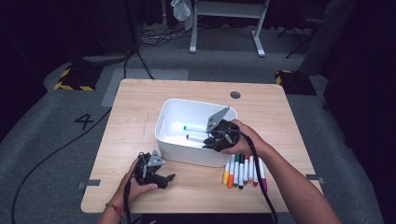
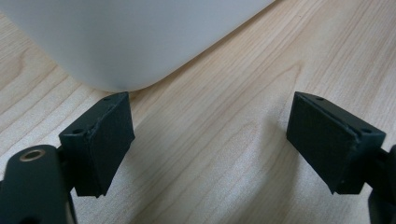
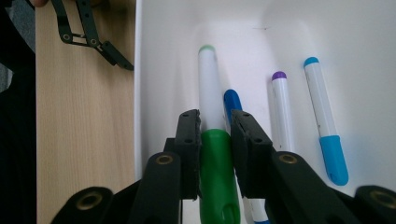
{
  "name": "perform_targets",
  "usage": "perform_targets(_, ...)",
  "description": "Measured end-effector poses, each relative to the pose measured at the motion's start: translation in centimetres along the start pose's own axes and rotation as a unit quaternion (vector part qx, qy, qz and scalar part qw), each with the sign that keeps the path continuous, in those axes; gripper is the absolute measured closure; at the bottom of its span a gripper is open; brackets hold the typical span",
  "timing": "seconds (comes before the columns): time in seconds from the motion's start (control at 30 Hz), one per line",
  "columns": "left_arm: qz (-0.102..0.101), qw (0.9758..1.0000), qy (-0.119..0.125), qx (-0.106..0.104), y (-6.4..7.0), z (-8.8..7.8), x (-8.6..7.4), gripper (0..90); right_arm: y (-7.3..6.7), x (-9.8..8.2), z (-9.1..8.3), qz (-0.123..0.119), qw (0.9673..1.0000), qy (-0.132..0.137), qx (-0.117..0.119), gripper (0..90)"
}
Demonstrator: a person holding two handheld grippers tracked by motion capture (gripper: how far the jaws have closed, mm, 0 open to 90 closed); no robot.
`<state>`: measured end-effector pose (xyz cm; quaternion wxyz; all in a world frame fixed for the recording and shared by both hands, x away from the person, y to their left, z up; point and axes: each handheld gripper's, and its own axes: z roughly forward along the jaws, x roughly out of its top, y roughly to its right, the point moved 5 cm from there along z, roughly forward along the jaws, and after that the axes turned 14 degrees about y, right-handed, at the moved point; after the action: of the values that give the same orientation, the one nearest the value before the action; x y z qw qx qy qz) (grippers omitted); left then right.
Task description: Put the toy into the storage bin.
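right gripper [image 3: 214, 128]: jaws pinched on a green-capped white plastic marker [image 3: 212, 135], inside the white rectangular plastic bin [image 1: 175, 149], tip end pointing at the far wall
in bin already: purple-cap marker [image 3: 282, 116], light-blue-cap marker [image 3: 324, 126], dark-blue one [image 3: 232, 102] half hidden behind the jaw
left gripper [image 2: 210, 140]: wide open, nothing btwn pads, parked on the light wooden table [image 2: 224, 140] just beside bin's outer corner
still out: row of coloured markers [image 1: 243, 170] on table next to bin, near side
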<state>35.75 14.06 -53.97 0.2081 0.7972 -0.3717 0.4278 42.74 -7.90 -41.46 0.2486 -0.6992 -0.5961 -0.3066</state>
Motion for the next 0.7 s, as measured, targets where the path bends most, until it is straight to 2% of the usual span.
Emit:
perform_targets(0.1,-0.001,1.0,0.0,-0.001,0.0,0.0,0.0,15.0,0.1,0.0,-0.1,0.0,1.0,0.004,-0.004,71.7)
perform_targets(0.2,-0.002,1.0,0.001,-0.002,0.0,0.0,0.0,15.0,0.2,0.0,-0.6,0.005,0.9997,0.02,-0.014,69.5)
perform_targets(0.27,-0.002,1.0,0.001,-0.001,0.1,0.0,0.0,15.0,0.3,0.0,-1.1,0.005,0.9991,0.031,-0.028,64.8)
perform_targets(0.37,-0.002,1.0,0.001,-0.001,0.1,0.0,0.0,15.0,0.4,-0.1,-2.7,0.01,0.9965,0.064,-0.052,62.3)
perform_targets(0.43,0.001,1.0,0.001,0.0,0.0,0.0,0.0,15.0,0.4,-0.4,-4.2,0.009,0.9932,0.09,-0.074,59.1)
perform_targets(0.57,-0.002,1.0,0.001,-0.001,0.1,0.0,0.0,15.0,0.1,-1.4,-7.3,0.009,0.985,0.124,-0.12,53.5)
perform_targets(0.63,0.001,1.0,0.001,0.0,0.0,0.0,0.0,15.0,-0.1,-2.4,-8.7,0.01,0.9801,0.132,-0.148,49.6)
perform_targets(0.7,-0.002,1.0,0.001,-0.001,0.1,0.0,0.0,15.0,-0.4,-3.7,-10.0,0.015,0.9761,0.14,-0.166,47.7)
